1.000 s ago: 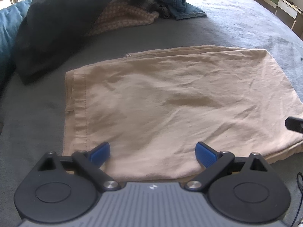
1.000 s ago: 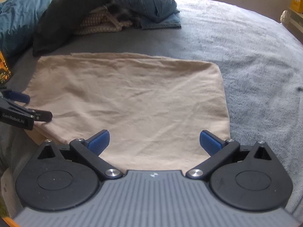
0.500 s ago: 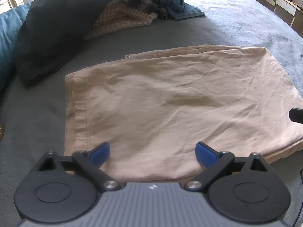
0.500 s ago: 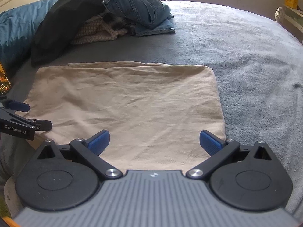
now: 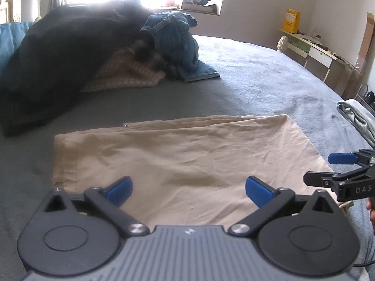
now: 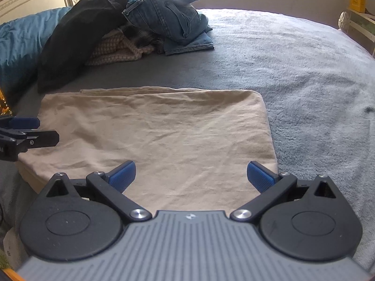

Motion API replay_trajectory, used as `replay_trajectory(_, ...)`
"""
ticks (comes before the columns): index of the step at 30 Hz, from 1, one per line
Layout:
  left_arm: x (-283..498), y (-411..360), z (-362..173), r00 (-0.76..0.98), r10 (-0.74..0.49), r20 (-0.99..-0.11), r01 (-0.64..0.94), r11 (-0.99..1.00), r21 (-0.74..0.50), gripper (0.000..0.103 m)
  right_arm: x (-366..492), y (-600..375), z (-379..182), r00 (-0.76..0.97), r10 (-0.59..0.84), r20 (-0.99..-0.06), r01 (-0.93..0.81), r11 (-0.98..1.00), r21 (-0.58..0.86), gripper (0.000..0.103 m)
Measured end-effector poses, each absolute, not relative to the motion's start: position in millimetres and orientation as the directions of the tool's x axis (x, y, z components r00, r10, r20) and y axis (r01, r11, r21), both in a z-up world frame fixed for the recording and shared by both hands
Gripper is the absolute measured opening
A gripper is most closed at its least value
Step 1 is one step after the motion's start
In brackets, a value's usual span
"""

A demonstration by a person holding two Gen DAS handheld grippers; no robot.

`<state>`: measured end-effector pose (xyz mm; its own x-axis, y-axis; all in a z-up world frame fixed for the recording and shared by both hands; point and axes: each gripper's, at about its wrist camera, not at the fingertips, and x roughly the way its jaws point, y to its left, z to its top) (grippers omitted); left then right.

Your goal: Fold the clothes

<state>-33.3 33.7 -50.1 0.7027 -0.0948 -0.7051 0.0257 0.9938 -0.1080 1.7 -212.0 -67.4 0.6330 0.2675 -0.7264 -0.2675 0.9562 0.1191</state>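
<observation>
A folded tan garment lies flat on the grey bed; it also shows in the right wrist view. My left gripper is open and empty, low over the garment's near left edge. My right gripper is open and empty, low over the near right part. The right gripper's fingers show at the right edge of the left wrist view. The left gripper's fingers show at the left edge of the right wrist view.
A pile of unfolded clothes lies at the back: a black garment, blue jeans and a checked beige piece. A blue duvet is at the left. A grey cloth lies at the right bed edge. Shelves stand beyond.
Both grippers have dropped lower and tilted up toward the room, so the garment looks flatter and the window and wall come into view. Both stay open.
</observation>
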Motion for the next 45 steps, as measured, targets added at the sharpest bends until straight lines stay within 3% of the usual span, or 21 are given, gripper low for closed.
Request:
replay_trajectory(10,-20.9,46.9,-61.1,0.709,-0.113,-0.696,0.004,0.988,-0.157,0.103,11.2,-204.9,-77.6,0.629,0.269,-0.729,-0.298,0.95,0.094,0.102)
replay_trajectory(19,-11.0,45.2,-63.8,0.748,-0.108,-0.655,0.048,0.993,-0.109,0.099,29.3,-226.4,-72.8,0.674,0.242,-0.698,-0.251,0.964,0.091,0.102)
replay_trajectory(22,-3.7,45.7,-66.8,0.749,-0.12,-0.652,0.055,0.991,-0.12,0.093,44.8,-258.9,-76.2,0.668,0.245,-0.703,-0.145,0.969,0.2,0.102)
replay_trajectory(28,7.3,44.8,-72.7,0.749,-0.155,-0.644,0.091,0.987,-0.133,0.083,73.5,-314.5,-110.8,0.526,0.437,-0.729,0.038,0.845,0.534,0.102)
replay_trajectory(31,12.0,39.4,-73.3,0.75,-0.196,-0.632,0.184,0.979,-0.085,0.081,74.5,-313.3,-118.1,0.495,0.466,-0.733,0.012,0.84,0.542,0.102)
replay_trajectory(35,22.6,33.9,-83.6,0.692,-0.205,-0.692,0.263,0.964,-0.022,0.079,79.4,-307.0,-115.3,0.468,0.479,-0.743,-0.047,0.853,0.52,0.102)
replay_trajectory(37,24.4,34.5,-90.2,0.662,-0.199,-0.723,0.245,0.969,-0.042,0.079,81.4,-305.5,-112.6,0.484,0.472,-0.737,-0.055,0.857,0.512,0.102)
replay_trajectory(40,16.4,28.9,-92.9,0.675,-0.155,-0.722,0.246,0.969,0.022,0.081,86.4,-307.2,-113.1,0.52,0.453,-0.724,-0.052,0.863,0.503,0.101)
replay_trajectory(45,4.7,32.8,-88.4,0.688,-0.04,-0.725,0.15,0.985,0.089,0.093,98.8,-310.0,-118.3,0.533,0.45,-0.716,-0.055,0.863,0.501,0.1)
